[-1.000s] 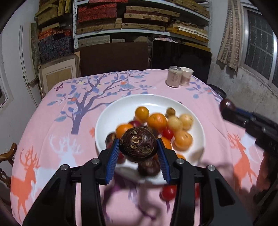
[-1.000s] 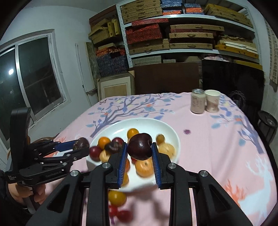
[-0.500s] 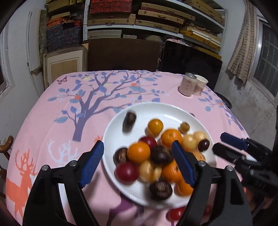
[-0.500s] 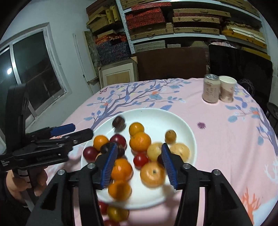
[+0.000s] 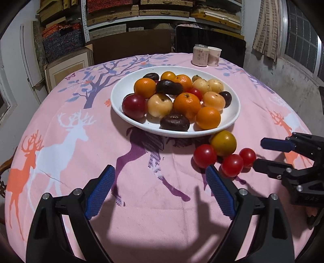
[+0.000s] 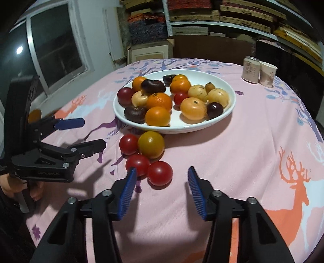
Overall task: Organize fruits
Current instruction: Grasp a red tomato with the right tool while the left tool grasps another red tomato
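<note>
A white plate (image 5: 235,109) (image 6: 228,95) holds several fruits: oranges, yellow fruits, red ones and dark brown ones. On the cloth at its near edge lie three red tomatoes (image 5: 204,155) (image 6: 160,173) and a yellow-green fruit (image 5: 223,143) (image 6: 151,144). My left gripper (image 5: 160,178) (image 6: 89,135) is open and empty, low over the cloth, short of the plate. My right gripper (image 6: 161,179) (image 5: 263,153) is open and empty, its fingers just short of the nearest tomatoes.
A can (image 5: 200,55) (image 6: 251,69) and a paper cup (image 5: 214,56) (image 6: 267,70) stand at the far edge of the pink patterned tablecloth (image 5: 81,141). Shelves with boxes (image 5: 162,12) and dark chairs stand behind. A window (image 6: 56,46) is at left.
Both grippers let go of dark fruits over the plate, opened, and pulled back toward the near edge. The dropped fruits now lie on the plate.
</note>
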`<action>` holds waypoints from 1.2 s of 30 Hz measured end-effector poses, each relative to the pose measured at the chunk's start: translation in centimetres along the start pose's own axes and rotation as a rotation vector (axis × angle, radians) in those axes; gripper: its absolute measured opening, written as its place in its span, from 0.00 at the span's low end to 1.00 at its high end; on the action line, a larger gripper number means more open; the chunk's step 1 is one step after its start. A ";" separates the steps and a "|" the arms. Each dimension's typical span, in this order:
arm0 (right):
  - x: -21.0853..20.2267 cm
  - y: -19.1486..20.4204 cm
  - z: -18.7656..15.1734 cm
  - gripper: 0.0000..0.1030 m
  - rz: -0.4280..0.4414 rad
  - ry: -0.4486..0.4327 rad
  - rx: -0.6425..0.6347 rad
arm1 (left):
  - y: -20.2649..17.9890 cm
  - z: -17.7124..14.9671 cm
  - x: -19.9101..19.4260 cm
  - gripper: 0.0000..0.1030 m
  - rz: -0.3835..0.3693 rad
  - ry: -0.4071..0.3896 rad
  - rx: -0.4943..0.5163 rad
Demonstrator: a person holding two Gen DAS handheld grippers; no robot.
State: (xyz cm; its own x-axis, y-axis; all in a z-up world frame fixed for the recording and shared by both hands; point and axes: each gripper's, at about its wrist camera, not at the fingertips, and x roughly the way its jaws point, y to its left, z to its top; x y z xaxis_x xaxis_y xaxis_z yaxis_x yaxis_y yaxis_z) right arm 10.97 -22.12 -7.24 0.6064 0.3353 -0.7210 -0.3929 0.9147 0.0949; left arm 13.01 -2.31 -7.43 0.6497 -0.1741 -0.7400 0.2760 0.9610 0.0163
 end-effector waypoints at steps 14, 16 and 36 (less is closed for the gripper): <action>1.9 -1.1 -0.4 0.29 0.141 0.047 0.080 | -1.0 -0.4 0.4 0.86 -0.082 -0.003 0.034; 1.7 -1.8 -0.4 0.29 0.150 0.030 0.115 | -1.3 -0.5 0.3 0.86 -0.105 -0.005 0.046; -1.7 -7.9 -0.1 0.29 0.017 -0.159 0.322 | -8.9 0.1 2.5 0.46 -0.133 0.088 0.107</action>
State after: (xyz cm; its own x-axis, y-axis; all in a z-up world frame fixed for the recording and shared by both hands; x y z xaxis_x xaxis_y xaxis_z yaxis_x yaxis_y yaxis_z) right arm 12.97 -29.96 -6.86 0.7112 0.3589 -0.6044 -0.1816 0.9245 0.3353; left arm 12.27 -11.33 -9.36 0.5396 -0.2743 -0.7960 0.4321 0.9017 -0.0178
